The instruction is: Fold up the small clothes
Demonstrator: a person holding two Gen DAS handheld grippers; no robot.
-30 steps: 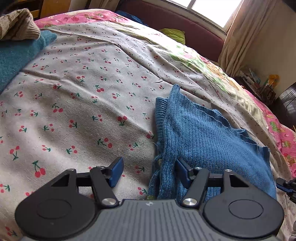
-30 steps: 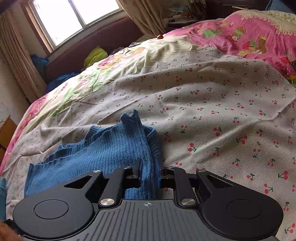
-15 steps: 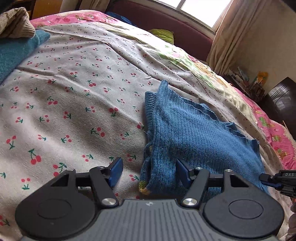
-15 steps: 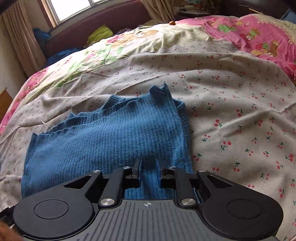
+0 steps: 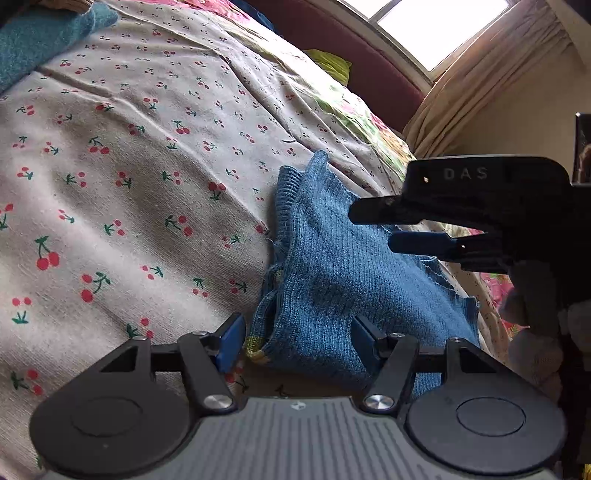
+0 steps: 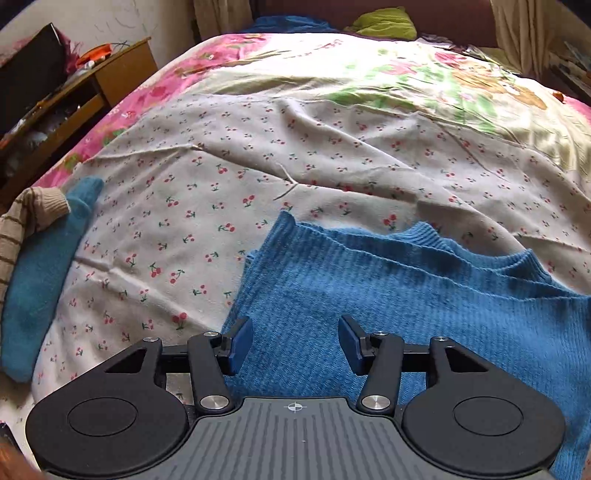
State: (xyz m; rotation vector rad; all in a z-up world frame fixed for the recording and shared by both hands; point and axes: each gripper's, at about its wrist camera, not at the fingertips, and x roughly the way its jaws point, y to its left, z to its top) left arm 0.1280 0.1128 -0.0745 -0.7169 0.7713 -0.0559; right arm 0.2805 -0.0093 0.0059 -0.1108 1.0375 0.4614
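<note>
A small blue knit garment (image 5: 351, 280) lies folded on the cherry-print bedsheet (image 5: 129, 184). My left gripper (image 5: 297, 341) is open, low over the garment's near corner; that corner lies between the fingers, and the pads do not press it. My right gripper (image 6: 295, 345) hangs just above the garment (image 6: 406, 295). Its jaws are opening and nothing is pinched between them. In the left wrist view the right gripper (image 5: 391, 229) reaches in from the right above the garment, with a hand behind it.
A teal garment (image 6: 37, 280) with a striped beige sweater (image 6: 22, 229) on it lies at the bed's left edge. A wooden bedside cabinet (image 6: 74, 92) stands beyond. A green cloth (image 6: 384, 24) lies by the dark red headboard. A floral cover (image 6: 406, 74) spreads across the far bed.
The right gripper let go of the blue garment's edge, opened, and swung across over the garment into the left wrist view. The garment now lies flatter. The left gripper only tilted a little.
</note>
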